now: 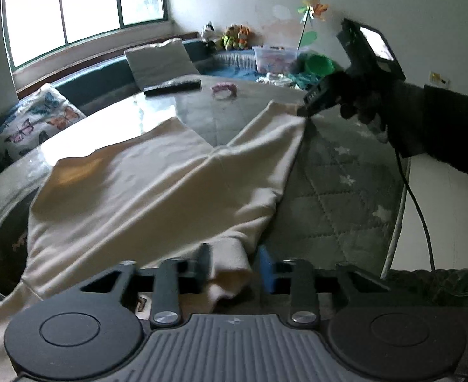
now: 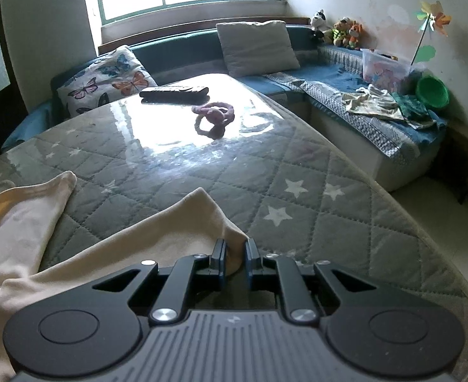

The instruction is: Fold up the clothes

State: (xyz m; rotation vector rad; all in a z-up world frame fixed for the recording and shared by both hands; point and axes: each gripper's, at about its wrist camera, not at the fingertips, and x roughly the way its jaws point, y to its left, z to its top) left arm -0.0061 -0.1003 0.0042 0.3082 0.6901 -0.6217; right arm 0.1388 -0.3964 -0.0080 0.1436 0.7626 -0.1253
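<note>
Cream knit trousers (image 1: 157, 178), judged soft, light and limp, are spread mid-frame on the quilted surface (image 1: 338, 191) in the left wrist view; one hem is bunched between the fingers of the left tool (image 1: 234, 270), parted and not visibly pinching. At upper right, the right tool (image 1: 300, 113) meets the far hem. In the right wrist view, that hem is clamped by the nearly closed right tool (image 2: 235, 254); hems are judged the best holds.
</note>
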